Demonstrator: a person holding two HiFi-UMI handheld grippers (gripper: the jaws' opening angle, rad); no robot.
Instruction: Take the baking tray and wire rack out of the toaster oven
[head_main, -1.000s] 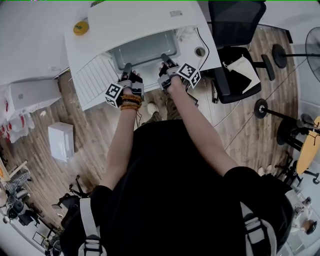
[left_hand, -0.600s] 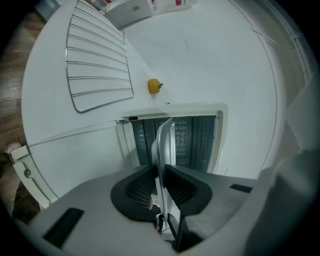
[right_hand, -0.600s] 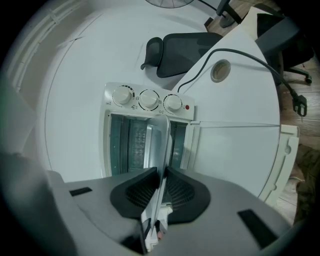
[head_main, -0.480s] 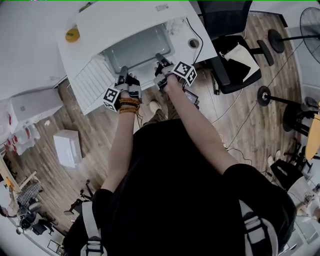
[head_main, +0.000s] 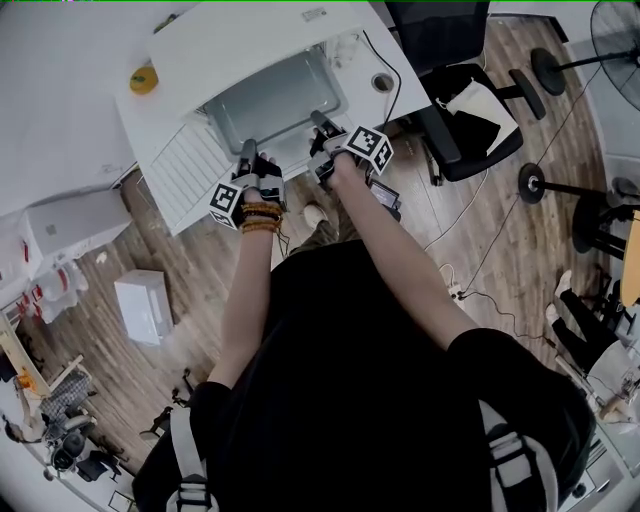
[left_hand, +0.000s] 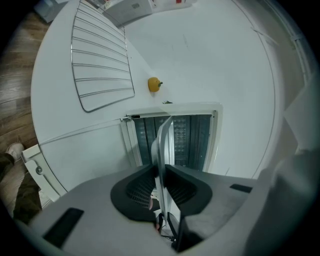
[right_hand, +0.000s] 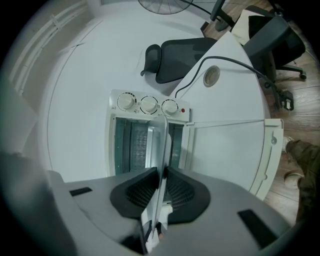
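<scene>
Baking tray (head_main: 278, 100) is clamped along its near rim by the left gripper (head_main: 247, 150) and the right gripper (head_main: 320, 122). Wire rack (head_main: 190, 165) lies flat on the table (head_main: 230, 45), just left of the tray.

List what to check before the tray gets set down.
1. Left gripper shut on the tray edge: ok.
2. Right gripper shut on the tray edge: ok.
3. Oven door open: ok.
4. Rack out, lying flat on the table: ok.
5. Tray's far end clear of the oven mouth: cannot tell.
</scene>
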